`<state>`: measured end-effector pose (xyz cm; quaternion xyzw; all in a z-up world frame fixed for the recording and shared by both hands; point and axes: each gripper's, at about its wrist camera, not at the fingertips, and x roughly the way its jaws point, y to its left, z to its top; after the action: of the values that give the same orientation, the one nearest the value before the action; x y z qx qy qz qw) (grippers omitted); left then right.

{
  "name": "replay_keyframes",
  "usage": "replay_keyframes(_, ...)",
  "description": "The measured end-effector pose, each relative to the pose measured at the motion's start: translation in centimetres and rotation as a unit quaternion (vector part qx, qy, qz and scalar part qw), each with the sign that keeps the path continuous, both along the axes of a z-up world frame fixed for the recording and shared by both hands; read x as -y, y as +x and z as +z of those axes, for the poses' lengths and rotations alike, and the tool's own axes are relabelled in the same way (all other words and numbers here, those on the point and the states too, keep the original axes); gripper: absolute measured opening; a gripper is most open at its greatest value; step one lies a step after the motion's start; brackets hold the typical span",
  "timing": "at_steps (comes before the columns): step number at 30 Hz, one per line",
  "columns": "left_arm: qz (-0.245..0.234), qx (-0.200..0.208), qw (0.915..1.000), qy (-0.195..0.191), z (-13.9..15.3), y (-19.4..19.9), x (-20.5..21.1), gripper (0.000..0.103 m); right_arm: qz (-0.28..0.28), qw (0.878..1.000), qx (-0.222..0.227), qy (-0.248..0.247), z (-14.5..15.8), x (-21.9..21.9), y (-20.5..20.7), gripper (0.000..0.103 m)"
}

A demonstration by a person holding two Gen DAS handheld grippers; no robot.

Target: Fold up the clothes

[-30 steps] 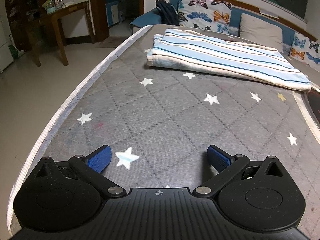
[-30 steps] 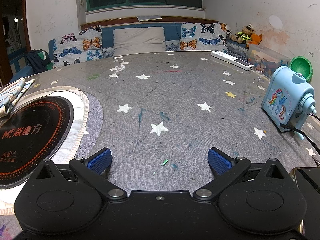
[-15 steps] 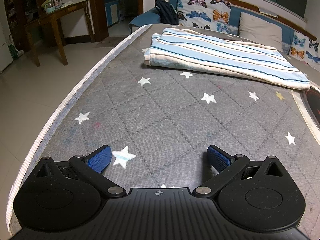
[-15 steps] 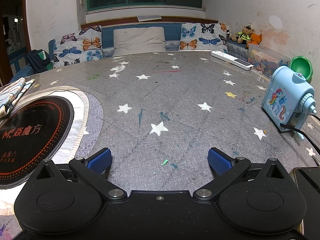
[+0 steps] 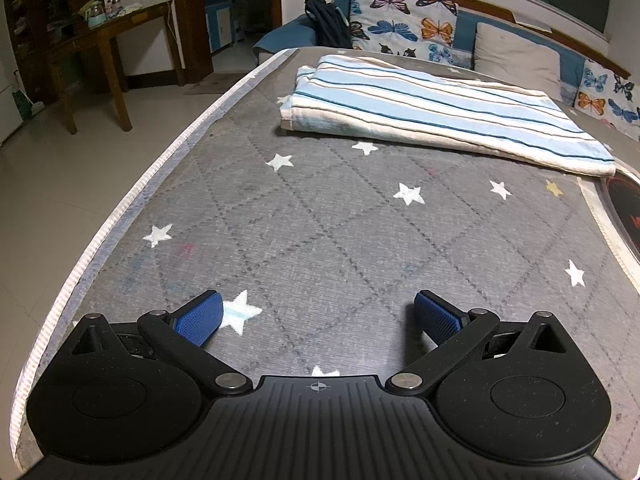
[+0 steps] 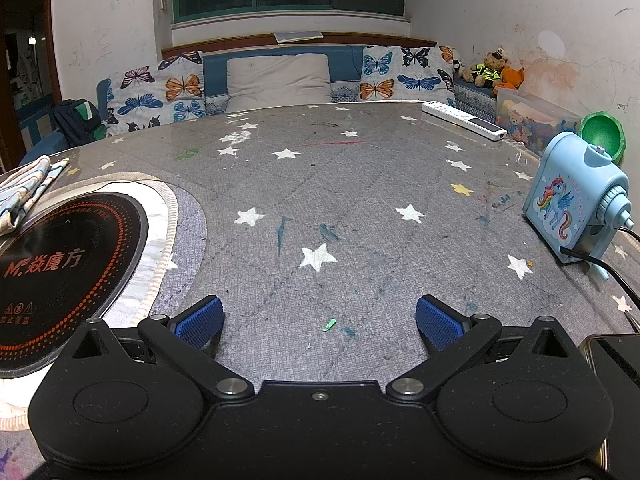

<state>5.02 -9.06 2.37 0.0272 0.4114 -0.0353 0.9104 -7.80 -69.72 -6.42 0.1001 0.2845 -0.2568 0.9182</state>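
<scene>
Left wrist view: the left gripper [image 5: 318, 316] hovers low over the grey starred worktop [image 5: 320, 220], jaws wide and empty; the folded striped cloth [image 5: 440, 114] lies well ahead, near the far edge; right wrist view: the right gripper [image 6: 319, 322] has jaws wide, empty; what seems the cloth's corner shows far left, beside the black round cooktop [image 6: 60, 268]; a blue pencil sharpener [image 6: 576, 200] stands right.

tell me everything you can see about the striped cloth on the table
The striped cloth looks like soft woven or terry fabric, cream with light blue bands and thin dark blue and brown lines. It lies folded in several layers, a long flat bundle with a rounded fold at its left end, resting on the grey star-patterned table cover. Its right end reaches the edge of the round black cooktop. In the right wrist view only one corner shows. Neither hand-held gripper touches it.
</scene>
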Motion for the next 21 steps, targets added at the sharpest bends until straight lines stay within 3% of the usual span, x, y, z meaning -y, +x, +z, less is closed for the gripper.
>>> replay_keyframes(21, -0.016, 0.012, 0.9998, -0.005, 0.0, 0.4, 1.0, 0.103, 0.000, 1.000, 0.000, 0.000, -0.1, -0.3, -0.1, 0.103)
